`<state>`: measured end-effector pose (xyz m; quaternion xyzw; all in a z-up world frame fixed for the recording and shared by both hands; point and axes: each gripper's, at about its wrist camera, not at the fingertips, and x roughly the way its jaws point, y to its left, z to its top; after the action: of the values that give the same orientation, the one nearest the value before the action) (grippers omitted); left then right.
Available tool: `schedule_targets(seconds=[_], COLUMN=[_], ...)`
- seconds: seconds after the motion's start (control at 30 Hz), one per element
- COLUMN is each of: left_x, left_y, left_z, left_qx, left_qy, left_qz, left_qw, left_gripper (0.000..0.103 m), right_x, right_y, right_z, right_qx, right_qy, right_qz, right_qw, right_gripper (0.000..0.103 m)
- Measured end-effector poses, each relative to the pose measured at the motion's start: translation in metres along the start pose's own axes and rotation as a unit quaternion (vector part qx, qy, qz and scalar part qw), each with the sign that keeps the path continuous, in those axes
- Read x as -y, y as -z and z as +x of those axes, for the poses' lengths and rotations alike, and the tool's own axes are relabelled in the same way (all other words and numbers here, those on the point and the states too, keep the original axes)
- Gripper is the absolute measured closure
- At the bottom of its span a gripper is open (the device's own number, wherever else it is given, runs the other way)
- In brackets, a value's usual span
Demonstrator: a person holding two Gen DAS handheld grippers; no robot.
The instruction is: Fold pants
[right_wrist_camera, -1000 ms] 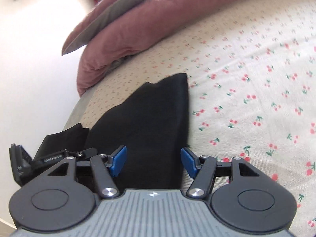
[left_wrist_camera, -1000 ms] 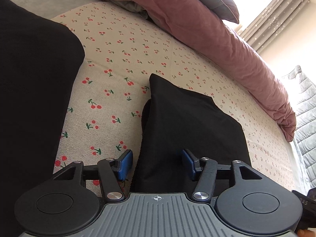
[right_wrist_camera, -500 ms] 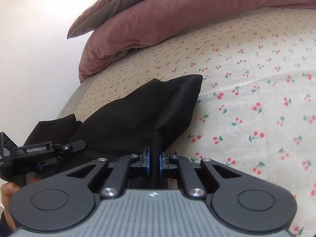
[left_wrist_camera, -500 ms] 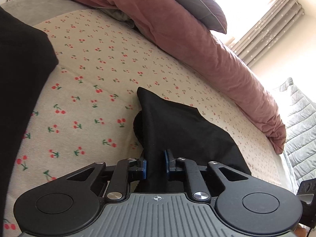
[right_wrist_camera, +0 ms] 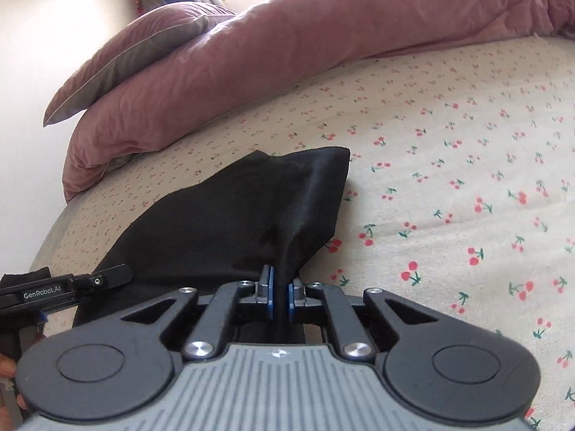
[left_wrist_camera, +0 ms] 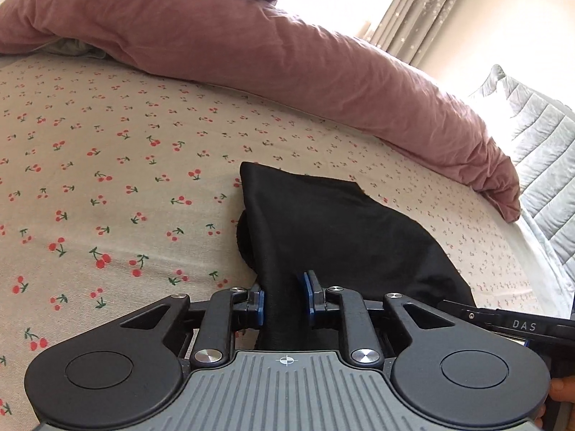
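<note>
Two grippers hold the black pants at their near edge, one at each side. The left gripper has its blue pads pressed on a bunched ridge of the cloth; its jaws stand a little apart, having eased open slightly in the last half second after clamping, and the fabric fills the gap between them. The right gripper is nearly closed, its pads pinching a thin upright fold of the same pants; its jaws have also just been closing and then easing a touch, with cloth between them.

The pants lie on the sheet, a cream cloth printed with small red cherries, spread over the bed. In the left view the garment reaches away from the gripper to a squared far corner, with a rounded dark lump of fabric showing at its left edge. In the right view the cloth rises toward the pads in a ridge and its far corner points up and right.

A pink duvet is heaped along the far side of the bed, with a pillow on it. Curtains hang in the bright top right of the left view, and a grey quilt lies beyond the bed's edge.

Each view catches the other gripper at its margin.
</note>
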<state>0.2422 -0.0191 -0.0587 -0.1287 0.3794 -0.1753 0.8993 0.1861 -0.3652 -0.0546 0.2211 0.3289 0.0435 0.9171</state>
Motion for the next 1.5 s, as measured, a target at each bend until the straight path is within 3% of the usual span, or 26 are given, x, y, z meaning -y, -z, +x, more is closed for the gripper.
schedule_targets(seconds=[0.03,0.1,0.23,0.3,0.4,0.5,0.6,0.7,0.77,0.87,1.03,1.17,1.23,1.37,1.5], left_x=[0.000,-0.005,-0.011,-0.005,0.014,0.034,0.048,0.055,0.055,0.044,0.045,0.047,0.049,0.051,0.054], left_y=[0.002,0.003,0.000,-0.001,0.005,0.012,0.020,0.026,0.031,0.032,0.034,0.035,0.034,0.033,0.034], left_z=[0.003,0.006,-0.003,-0.015,-0.035,-0.049,-0.058,-0.050,-0.036,-0.019,-0.014,-0.015,-0.019,-0.034,-0.047], left_qx=[-0.001,-0.003,-0.011,-0.003,0.024,0.063,0.094,0.078,0.055,0.024,0.024,0.024,0.022,0.030,0.035], left_qy=[-0.005,-0.001,0.001,-0.020,-0.063,-0.111,-0.121,-0.100,-0.112,-0.116,-0.126,-0.130,-0.133,-0.134,-0.135], left_qz=[0.004,-0.004,-0.037,-0.028,0.032,0.092,0.125,0.142,0.148,0.127,0.137,0.141,0.141,0.137,0.136], left_qw=[1.0000,1.0000,0.9993,0.9994,0.9972,0.9875,0.9803,0.9818,0.9810,0.9848,0.9822,0.9811,0.9807,0.9811,0.9808], left_gripper=[0.081,0.079,0.076,0.077,0.079,0.079,0.079,0.079,0.088,0.094,0.094,0.094,0.094,0.088,0.088], right_x=[0.006,0.016,0.012,-0.001,-0.022,-0.045,-0.062,-0.067,-0.062,-0.050,-0.037,-0.042,-0.048,-0.067,-0.085], right_y=[0.001,0.004,0.005,0.003,0.006,0.014,0.022,0.026,0.027,0.035,0.032,0.033,0.033,0.033,0.038], right_z=[0.001,0.002,-0.013,-0.023,-0.038,-0.043,-0.040,-0.031,-0.017,-0.001,0.005,0.005,-0.001,-0.022,-0.043], right_qx=[-0.003,-0.012,0.002,0.027,0.053,0.062,0.071,0.057,0.029,0.003,-0.001,-0.002,-0.005,0.015,0.038], right_qy=[-0.006,0.001,0.022,0.045,0.042,0.048,0.053,0.048,0.068,0.088,0.077,0.087,0.091,0.074,0.074], right_qz=[0.009,0.028,0.026,-0.009,-0.067,-0.116,-0.140,-0.141,-0.136,-0.133,-0.092,-0.112,-0.118,-0.126,-0.151], right_qw=[1.000,1.000,0.999,0.999,0.995,0.990,0.986,0.987,0.988,0.987,0.993,0.990,0.989,0.989,0.985], right_gripper=[0.088,0.069,0.061,0.061,0.061,0.061,0.063,0.070,0.070,0.079,0.080,0.079,0.077,0.056,0.046])
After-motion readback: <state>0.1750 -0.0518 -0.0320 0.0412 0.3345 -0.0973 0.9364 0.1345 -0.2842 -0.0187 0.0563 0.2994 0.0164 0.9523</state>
